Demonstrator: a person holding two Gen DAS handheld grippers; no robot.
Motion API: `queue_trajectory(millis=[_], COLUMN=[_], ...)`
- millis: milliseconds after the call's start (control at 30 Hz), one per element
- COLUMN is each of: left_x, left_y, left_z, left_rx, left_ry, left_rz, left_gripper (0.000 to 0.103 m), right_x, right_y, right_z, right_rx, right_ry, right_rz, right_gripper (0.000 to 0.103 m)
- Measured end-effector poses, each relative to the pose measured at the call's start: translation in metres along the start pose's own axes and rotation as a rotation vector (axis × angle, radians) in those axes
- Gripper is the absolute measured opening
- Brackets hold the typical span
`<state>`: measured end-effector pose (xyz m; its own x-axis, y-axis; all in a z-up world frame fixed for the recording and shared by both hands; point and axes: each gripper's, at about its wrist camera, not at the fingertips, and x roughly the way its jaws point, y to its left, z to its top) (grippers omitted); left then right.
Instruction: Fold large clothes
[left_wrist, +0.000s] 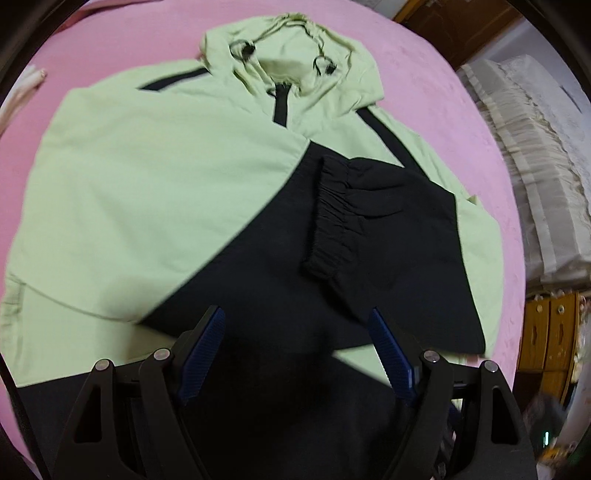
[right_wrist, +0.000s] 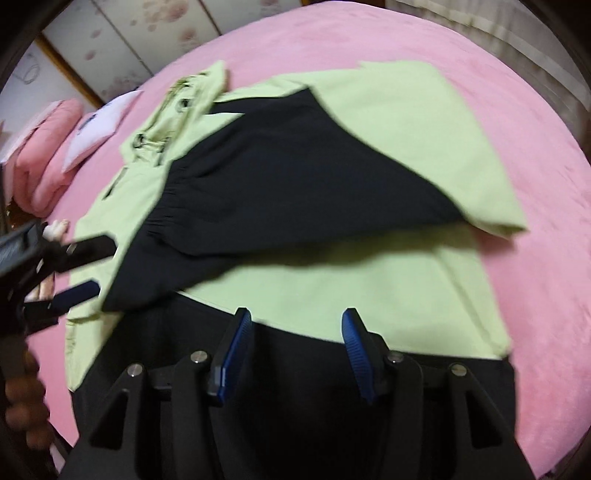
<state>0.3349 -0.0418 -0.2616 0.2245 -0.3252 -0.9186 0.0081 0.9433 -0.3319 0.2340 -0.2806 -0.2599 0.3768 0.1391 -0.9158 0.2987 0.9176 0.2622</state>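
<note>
A light green hooded jacket (left_wrist: 155, 177) with black panels lies flat on the pink bed cover (left_wrist: 436, 85), hood at the far end. Both sleeves are folded in over the body; a black sleeve with an elastic cuff (left_wrist: 328, 221) lies across the middle. In the right wrist view the jacket (right_wrist: 388, 129) shows with the black sleeve (right_wrist: 280, 192) on top. My left gripper (left_wrist: 297, 317) is open and empty above the black hem. My right gripper (right_wrist: 295, 319) is open and empty above the hem too. The left gripper also shows in the right wrist view (right_wrist: 94, 264), open, at the jacket's left edge.
A folded pink quilt (right_wrist: 48, 155) and a white pillow (right_wrist: 99, 125) lie at the far left of the bed. White striped bedding (left_wrist: 535, 166) and a yellow wooden cabinet (left_wrist: 546, 332) stand to the right of the bed.
</note>
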Motion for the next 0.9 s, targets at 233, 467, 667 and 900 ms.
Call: queue_trajectory(millis=[233,467,667,900], left_x=[0.041,0.053,0.006,-0.089], left_y=[-0.033,-0.073,-0.113,-0.121], left_z=[0.007,0.002,0.016,0.055], left_rx=[-0.011,0.054,0.103,0.058], left_ry=[-0.03,-0.099,-0.276,-0.487], left_rz=[0.082,0.119,0.051,-0.069], left_gripper=[0.069,0.009,0.007,0.007], right_x=[-0.012,-0.025,-0.013,0.018], right_y=[-0.047,-0.083,-0.101,-0.092], right_z=[0.004,0.006,0.021,0.06], right_rx=[-0.035,-0.001,-0.002,-0.048], right_ry=[-0.005,-0.028,-0.034,-0.057], right_rz=[-0.065,0.007,0.01,0.032], right_gripper=[0.051,0.052,0.066,0.066])
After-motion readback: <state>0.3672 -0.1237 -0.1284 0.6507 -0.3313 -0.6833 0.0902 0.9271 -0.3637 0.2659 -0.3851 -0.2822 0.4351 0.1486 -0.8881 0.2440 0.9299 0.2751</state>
